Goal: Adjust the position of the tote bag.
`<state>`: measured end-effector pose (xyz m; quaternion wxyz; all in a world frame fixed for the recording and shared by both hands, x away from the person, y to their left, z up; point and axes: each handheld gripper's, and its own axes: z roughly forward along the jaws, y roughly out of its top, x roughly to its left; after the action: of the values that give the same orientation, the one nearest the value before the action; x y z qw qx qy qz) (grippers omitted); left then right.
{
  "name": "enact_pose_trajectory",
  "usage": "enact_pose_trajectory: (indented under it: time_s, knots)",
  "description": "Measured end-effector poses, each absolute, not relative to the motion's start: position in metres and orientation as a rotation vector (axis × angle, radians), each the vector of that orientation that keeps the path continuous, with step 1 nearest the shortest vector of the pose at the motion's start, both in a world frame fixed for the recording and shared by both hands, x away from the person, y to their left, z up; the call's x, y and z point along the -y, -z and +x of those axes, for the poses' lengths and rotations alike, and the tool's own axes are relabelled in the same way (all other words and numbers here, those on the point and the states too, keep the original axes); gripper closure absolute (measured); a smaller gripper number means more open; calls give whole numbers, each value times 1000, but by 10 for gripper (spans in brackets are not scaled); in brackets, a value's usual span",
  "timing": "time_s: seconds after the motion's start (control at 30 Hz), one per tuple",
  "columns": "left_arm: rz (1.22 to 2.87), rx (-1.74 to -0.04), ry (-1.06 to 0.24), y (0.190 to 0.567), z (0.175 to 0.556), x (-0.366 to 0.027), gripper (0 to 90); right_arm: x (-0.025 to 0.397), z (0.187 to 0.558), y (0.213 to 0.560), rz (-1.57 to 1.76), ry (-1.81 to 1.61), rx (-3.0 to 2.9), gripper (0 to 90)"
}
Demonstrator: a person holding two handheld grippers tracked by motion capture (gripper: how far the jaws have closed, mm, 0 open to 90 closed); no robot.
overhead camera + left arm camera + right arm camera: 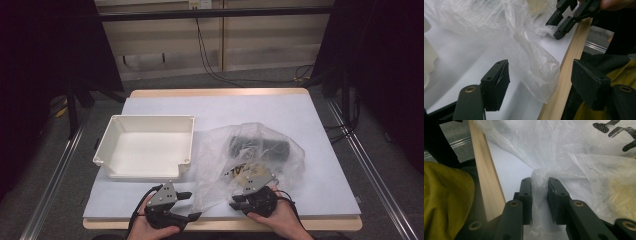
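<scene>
right gripper [539, 195] jaws pinch the bag [564, 152] edge; left gripper [544, 82] jaws spread around another fold. bag not yet opened, contents inside.

Thin, crinkled clear plastic bag [250, 155]; matt white plastic tray [145, 145]; pale wood table edge [484, 175].

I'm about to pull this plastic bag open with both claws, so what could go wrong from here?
1. The right claw pinches only a thin fold of the bag; a hard pull could tear the film or let it slip out.
2. The left claw is open around the bag's corner, right at the wooden table edge, so closing there might nip the wood or miss the film.
3. The dark roll inside could shift as the bag lifts.
</scene>
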<state>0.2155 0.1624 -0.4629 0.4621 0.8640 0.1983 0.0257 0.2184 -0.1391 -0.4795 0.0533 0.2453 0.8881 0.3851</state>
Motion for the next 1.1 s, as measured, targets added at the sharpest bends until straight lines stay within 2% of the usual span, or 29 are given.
enact_pose_trajectory:
  time_s: [0.17, 0.23, 0.53, 0.73, 0.8, 0.9, 1.1]
  knots:
    - [2147, -473, -74, 464, 216, -159, 312, 139, 217, 479, 745, -1151, -2682, 851]
    - [2158, -466, -98, 465, 216, -158, 348, 139, 218, 479, 739, -1157, -2692, 884]
    - [2174, -424, -116, 465, 218, -156, 470, 140, 218, 480, 753, -1185, -2692, 896]
    - [2183, -415, -120, 466, 221, -146, 630, 141, 218, 480, 758, -1203, -2698, 895]
    - [2188, -414, -124, 467, 220, -146, 727, 142, 218, 480, 753, -1214, -2693, 894]
    - [2173, -424, -108, 466, 221, -150, 826, 144, 218, 478, 762, -1229, -2686, 895]
    - [2134, -433, -72, 463, 222, -154, 863, 150, 218, 475, 762, -1255, -2677, 895]
